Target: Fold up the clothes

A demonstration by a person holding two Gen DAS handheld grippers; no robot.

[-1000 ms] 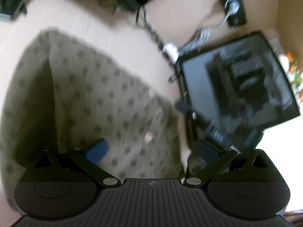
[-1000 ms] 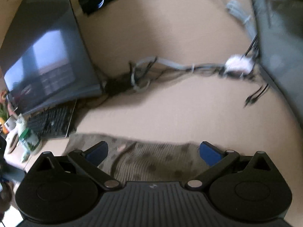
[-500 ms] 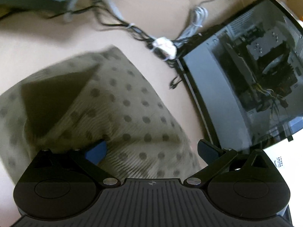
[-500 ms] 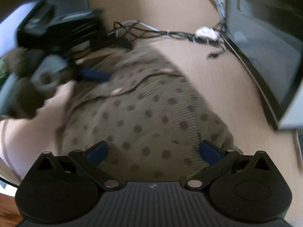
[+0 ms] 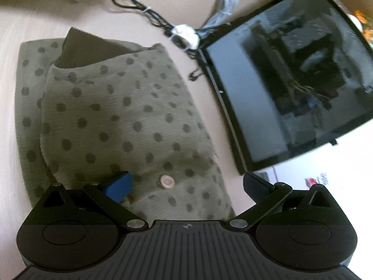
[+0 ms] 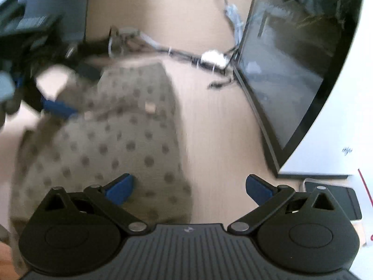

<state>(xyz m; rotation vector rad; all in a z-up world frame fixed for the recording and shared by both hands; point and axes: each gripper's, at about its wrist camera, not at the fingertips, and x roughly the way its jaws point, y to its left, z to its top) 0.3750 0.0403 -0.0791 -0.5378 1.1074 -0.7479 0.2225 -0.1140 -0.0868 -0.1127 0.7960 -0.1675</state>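
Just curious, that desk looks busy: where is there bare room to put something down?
A bare strip of desk runs between the dotted garment and the glass-sided computer case. It is crowded behind the garment, where tangled cables lie.

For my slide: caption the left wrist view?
Open left gripper above a folded olive polka-dot garment beside a glass-sided computer case.

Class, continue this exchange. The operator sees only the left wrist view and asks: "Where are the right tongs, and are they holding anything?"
Observer: The right tongs are open and hold nothing. One finger is over the garment's near edge, the other over bare table.
Operator: What lies near them on the right?
Observer: A flat black device lies at the foot of the white case.
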